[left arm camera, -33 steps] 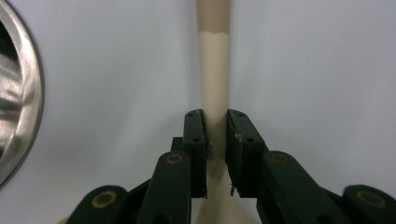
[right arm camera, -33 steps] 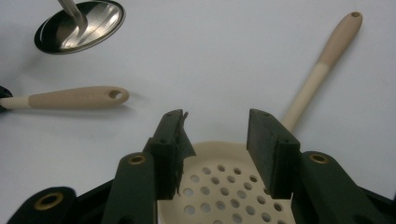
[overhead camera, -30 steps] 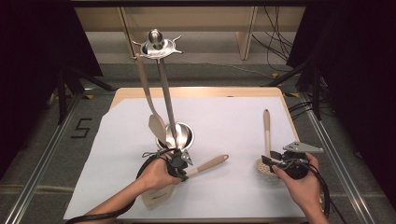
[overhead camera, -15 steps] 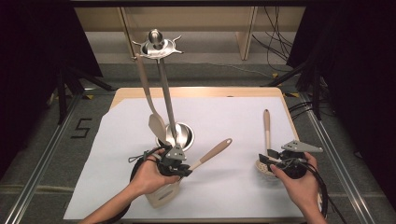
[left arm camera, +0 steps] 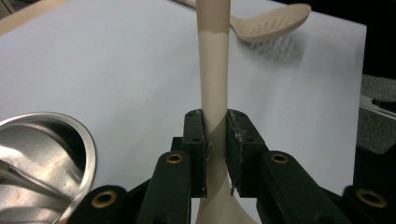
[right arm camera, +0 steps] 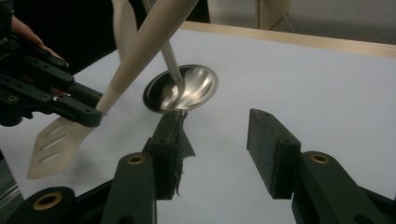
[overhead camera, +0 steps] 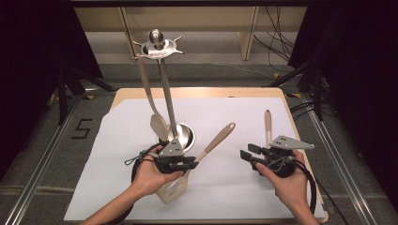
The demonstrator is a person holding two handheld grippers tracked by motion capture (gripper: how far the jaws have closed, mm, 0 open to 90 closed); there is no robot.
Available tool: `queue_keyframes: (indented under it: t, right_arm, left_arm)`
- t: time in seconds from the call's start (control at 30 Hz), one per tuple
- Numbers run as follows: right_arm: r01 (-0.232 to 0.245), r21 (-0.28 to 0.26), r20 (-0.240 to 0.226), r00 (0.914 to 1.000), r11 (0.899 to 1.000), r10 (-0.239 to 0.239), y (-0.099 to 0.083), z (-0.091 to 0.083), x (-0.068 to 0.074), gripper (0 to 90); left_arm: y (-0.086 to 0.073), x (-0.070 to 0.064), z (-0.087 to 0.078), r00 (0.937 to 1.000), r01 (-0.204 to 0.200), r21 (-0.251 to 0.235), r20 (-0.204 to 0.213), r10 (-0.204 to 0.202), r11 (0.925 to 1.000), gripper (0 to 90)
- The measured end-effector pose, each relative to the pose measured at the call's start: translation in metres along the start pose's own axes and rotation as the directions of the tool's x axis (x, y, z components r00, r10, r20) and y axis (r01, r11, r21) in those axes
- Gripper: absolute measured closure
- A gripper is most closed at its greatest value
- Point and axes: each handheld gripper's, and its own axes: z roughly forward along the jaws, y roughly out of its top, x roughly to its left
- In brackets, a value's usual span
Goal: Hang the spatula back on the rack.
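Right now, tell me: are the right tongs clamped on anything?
No. In the right gripper view the right tongs stand wide open over bare white paper, holding nothing.

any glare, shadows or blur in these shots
High view: even light, dark surroundings, glare on the steel stand top. Left gripper view: jaws sharp, spatula handle softer farther off, slotted spoon casts a dotted shadow. Right gripper view: bright reflections in the stand's base, near jaws soft, the spatula blade shadows the paper.
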Motion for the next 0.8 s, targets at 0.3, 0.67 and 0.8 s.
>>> queue_keyframes:
  t: [0.3,0.67,0.8]
  right_arm:
    - [0.025,-0.045,-0.04,0.9989,0.999,-0.027,0.017,0.012,0.015,56.4]
    - [0.037,-0.099,-0.073,0.9964,0.994,-0.044,0.036,0.019,0.035,54.7]
    - [0.039,-0.118,-0.071,0.9963,0.992,-0.048,0.041,0.02,0.039,54.5]
  left_arm:
    - [0.011,-0.001,0.0,0.9999,0.013,-0.075,-0.003,-0.013,0.9971,77.8]
    - [0.022,-0.008,-0.002,0.9997,-0.01,-0.125,-0.022,0.008,0.9921,77.8]
    - [0.024,-0.01,-0.002,0.9995,-0.025,-0.136,-0.024,0.022,0.9904,77.8]
